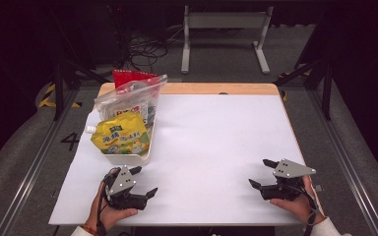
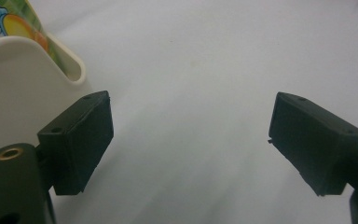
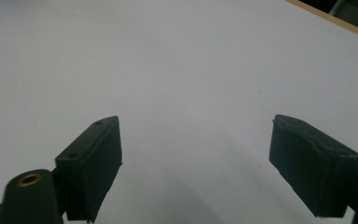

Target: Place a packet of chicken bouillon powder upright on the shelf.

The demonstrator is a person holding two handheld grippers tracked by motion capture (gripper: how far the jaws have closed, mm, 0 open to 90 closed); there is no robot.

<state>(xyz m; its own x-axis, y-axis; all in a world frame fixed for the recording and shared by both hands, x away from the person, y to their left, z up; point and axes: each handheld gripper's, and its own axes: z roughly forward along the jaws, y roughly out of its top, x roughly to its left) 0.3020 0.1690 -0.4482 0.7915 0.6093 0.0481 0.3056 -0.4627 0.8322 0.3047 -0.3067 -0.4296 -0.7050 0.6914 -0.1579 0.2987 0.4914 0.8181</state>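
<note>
My left gripper (image 1: 146, 180) rests near the table's front left, held in a hand, jaws open with nothing between them. Just behind it stands a cream tray (image 1: 128, 158) with a yellow spouted pouch (image 1: 120, 137) lying in it. In the left gripper view the open left gripper (image 2: 191, 135) points over bare white surface, with the tray's rim (image 2: 28, 70) and a corner of the pouch (image 2: 9, 18) at the upper left. My right gripper (image 1: 258, 172) sits at the front right, also open and empty. The right gripper view has the right gripper (image 3: 196, 154) over plain white tabletop.
A clear zip bag (image 1: 133, 98) with packets leans behind the pouch, and a red packet (image 1: 128, 76) pokes up at the table's far left corner. The white sheet (image 1: 216, 142) covers the wooden table. A metal stand (image 1: 224, 22) and cables lie on the floor beyond.
</note>
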